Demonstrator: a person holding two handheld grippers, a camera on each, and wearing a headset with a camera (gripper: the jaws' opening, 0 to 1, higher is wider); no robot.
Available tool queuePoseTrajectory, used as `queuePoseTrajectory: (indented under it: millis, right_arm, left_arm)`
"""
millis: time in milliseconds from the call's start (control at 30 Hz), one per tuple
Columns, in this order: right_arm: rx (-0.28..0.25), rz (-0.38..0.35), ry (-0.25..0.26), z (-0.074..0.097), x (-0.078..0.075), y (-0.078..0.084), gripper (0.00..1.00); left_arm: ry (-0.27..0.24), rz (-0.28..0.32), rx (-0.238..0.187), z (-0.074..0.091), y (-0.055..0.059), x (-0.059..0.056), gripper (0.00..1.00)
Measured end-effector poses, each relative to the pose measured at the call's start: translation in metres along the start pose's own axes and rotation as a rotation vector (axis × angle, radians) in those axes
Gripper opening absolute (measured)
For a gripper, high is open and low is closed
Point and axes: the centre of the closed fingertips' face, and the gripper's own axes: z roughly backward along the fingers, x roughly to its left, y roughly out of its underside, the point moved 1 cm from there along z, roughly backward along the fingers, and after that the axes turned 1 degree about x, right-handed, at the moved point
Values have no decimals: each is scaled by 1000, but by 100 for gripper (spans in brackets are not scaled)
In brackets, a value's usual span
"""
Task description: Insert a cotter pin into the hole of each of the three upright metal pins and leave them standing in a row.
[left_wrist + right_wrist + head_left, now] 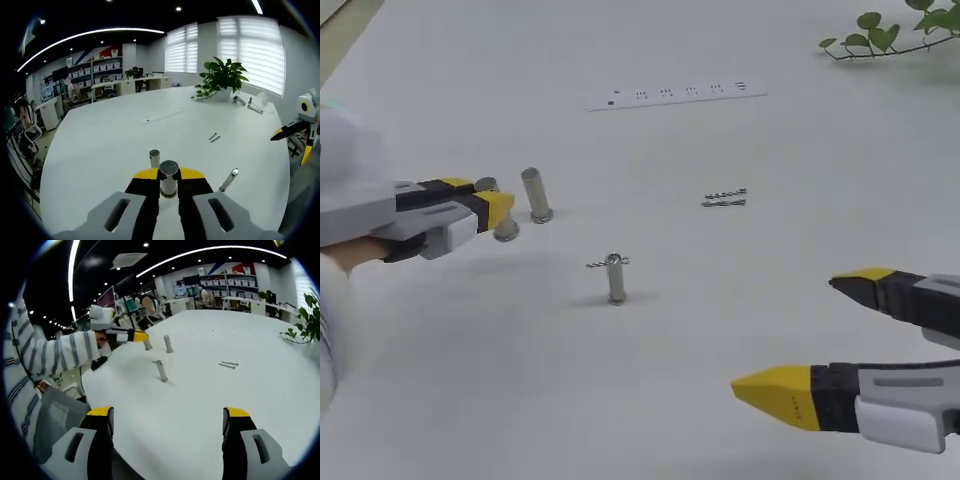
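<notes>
Left tool [500, 210]: jaws closed on held pin [506, 230], gripped around its shaft, pin upright. In the left gripper view the pin's round top [169, 170] shows between the yellow tips. Cannot tell whether its base touches the tabletop [620, 410].

Second pin [535, 195]: upright, just beside the held pin on the far side, apart from it, no cotter pin visible in it.

Third pin [615, 279]: upright, alone toward the middle of the tabletop, apart from the other two. Cotter pin [608, 263] passes crosswise through its top and sticks out on both sides.

Loose cotter pins [725, 198]: two, lying flat side by side, parallel, well right of the pins, bare surface all round them.

Right tool [798, 335]: jaws wide open, nothing between them, over the near right part of the tabletop, well apart from every pin. Its own view shows both yellow tips [168, 412] spread, with bare white surface between them and the third pin [161, 371].

Open room: broad bare surface between the two tools and in front of the third pin. Flat white strip [675, 93] lies farther back; plant [890, 35] at the far right corner. Tabletop's left edge shows at the upper left corner of the head view. Striped sleeve [55, 362] behind the left tool [132, 335].
</notes>
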Motion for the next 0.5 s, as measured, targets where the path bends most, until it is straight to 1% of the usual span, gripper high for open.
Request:
queuePoseTrajectory:
  millis: [33,100,133,333,367,400,500]
  right_arm:
    - [-4,1,-2,0,0,0,91]
    - [-8,2,-5,0,1,0,91]
    - [-9,2,-6,0,1,0,91]
    - [-14,2,-10,2,2,0,91]
    - [-13,3,-10,3,3,0,91]
    - [-13,3,-10,3,3,1,91]
    - [-20,2,-12,4,4,1,91]
  left_arm:
    - [4,8,-7,4,-2,-3,11]
    - [14,2,-11,11,-4,-9,11]
    - [16,1,-11,13,-4,-11,11]
    - [74,-18,-16,31,-8,-35,10]
    - [86,-13,-17,34,-8,-40,10]
    - [97,-18,-15,35,-8,-44,10]
    - [135,-61,-13,39,-8,-60,10]
